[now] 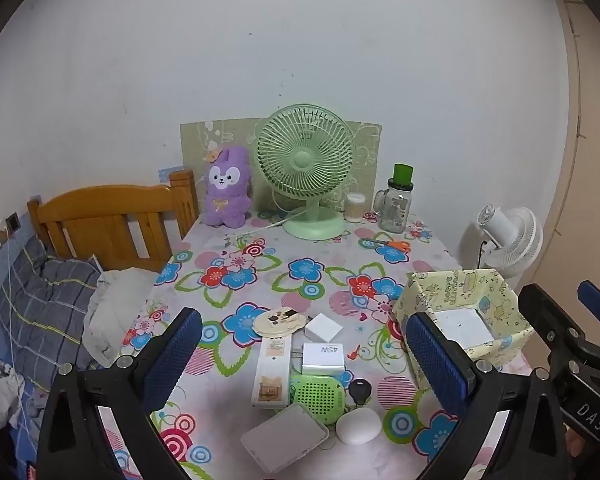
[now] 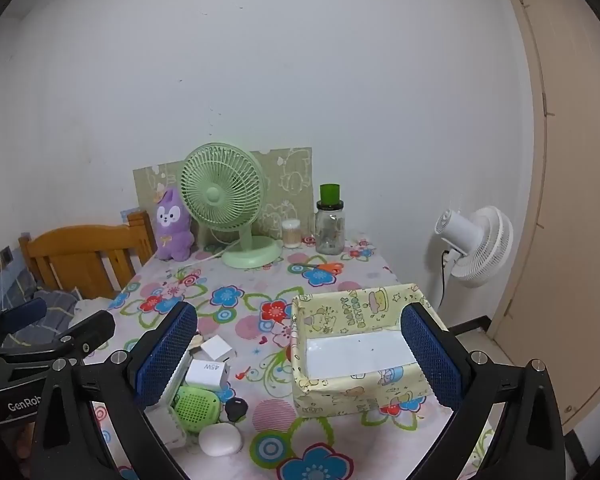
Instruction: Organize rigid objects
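A cluster of small rigid items lies on the flowered table (image 1: 260, 280): a round cream disc (image 1: 278, 322), a white cube (image 1: 323, 327), a white 45W charger (image 1: 323, 358), a long white remote (image 1: 273, 372), a green speaker (image 1: 318, 398), a black key fob (image 1: 359, 390), a white oval case (image 1: 358, 426) and a flat white box (image 1: 284, 442). An empty yellow paper box (image 2: 360, 348) stands to their right. My left gripper (image 1: 304, 360) is open above the cluster. My right gripper (image 2: 298, 356) is open, over the box's near left side.
At the table's back stand a green desk fan (image 1: 306, 168), a purple plush (image 1: 226, 188), a cotton-swab jar (image 1: 355, 207) and a glass jar with green lid (image 1: 398, 204). Orange scissors (image 1: 394, 245) lie nearby. A bed (image 1: 100, 220) is left, a white fan (image 2: 480, 246) right.
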A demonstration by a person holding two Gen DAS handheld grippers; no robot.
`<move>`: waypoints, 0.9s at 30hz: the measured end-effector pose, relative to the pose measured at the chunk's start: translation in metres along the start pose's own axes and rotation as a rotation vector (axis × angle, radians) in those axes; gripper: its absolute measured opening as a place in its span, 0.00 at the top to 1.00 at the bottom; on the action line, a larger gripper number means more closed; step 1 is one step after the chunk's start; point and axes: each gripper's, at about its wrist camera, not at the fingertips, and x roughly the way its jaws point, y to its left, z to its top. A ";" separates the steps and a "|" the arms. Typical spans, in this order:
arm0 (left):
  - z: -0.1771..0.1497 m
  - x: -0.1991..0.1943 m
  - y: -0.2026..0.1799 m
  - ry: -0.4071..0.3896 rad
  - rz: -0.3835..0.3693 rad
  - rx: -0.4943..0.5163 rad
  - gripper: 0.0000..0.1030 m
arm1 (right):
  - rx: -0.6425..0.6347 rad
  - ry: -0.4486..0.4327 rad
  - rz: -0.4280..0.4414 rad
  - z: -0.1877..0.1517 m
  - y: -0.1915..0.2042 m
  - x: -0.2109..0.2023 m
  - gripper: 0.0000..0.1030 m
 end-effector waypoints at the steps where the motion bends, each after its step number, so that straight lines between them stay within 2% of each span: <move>1: 0.000 0.000 0.000 0.000 0.003 0.001 0.00 | 0.000 0.003 -0.001 -0.001 0.001 0.002 0.00; 19: 0.000 0.004 -0.004 -0.005 -0.001 0.032 0.00 | 0.019 0.028 -0.021 -0.007 -0.003 0.010 0.00; 27: -0.001 0.001 -0.005 -0.032 0.004 0.040 0.00 | 0.019 0.027 -0.024 -0.008 -0.003 0.011 0.00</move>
